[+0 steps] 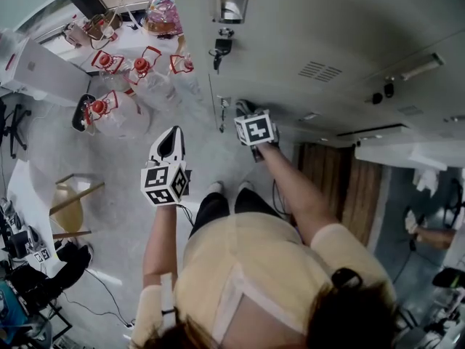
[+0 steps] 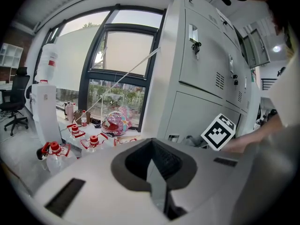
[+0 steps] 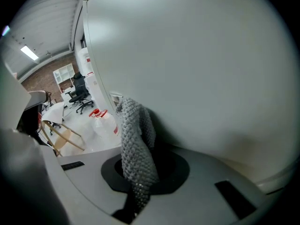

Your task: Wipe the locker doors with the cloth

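The cloth, gripped between the closed fingers of the right gripper and bunched against a lower locker door, suggested wiping was under way, with how much remained unclear, while the left gripper hung aside, fingers together and empty.

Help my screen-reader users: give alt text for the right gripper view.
The right gripper is shut on a grey knitted cloth held up against a pale grey metal locker door filling most of the view. A red-capped clear jug stands behind.
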Tool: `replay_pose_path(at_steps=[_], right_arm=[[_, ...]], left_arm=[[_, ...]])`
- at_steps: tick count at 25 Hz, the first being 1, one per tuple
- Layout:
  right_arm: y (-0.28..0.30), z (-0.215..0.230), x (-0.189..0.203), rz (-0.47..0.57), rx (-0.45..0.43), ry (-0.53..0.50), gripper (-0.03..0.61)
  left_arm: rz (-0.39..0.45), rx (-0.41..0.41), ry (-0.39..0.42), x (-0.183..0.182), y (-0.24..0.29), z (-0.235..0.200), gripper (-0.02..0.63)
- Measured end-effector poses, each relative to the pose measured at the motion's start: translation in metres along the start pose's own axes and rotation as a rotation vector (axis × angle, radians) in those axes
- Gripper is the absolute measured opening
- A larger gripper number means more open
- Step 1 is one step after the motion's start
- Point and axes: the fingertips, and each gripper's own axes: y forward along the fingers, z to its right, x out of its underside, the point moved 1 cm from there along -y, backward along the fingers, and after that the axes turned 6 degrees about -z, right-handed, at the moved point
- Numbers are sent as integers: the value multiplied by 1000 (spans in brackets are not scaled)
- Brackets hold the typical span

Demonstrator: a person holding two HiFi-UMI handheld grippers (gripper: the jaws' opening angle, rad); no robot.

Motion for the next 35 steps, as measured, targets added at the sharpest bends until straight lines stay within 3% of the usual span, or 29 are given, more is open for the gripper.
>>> replay_pose_path(at_steps=[7, 15, 35], right_arm=[[-16, 33, 17, 11, 55, 80, 12], [-32, 83, 36, 29, 179, 142, 12], [-74, 148, 73, 45, 305, 292, 12]], left_arm=[[-14, 56, 25, -3, 17, 17, 2], [-22, 126, 63, -9, 33, 41, 2], [-39, 209, 116, -12, 51, 76, 2]])
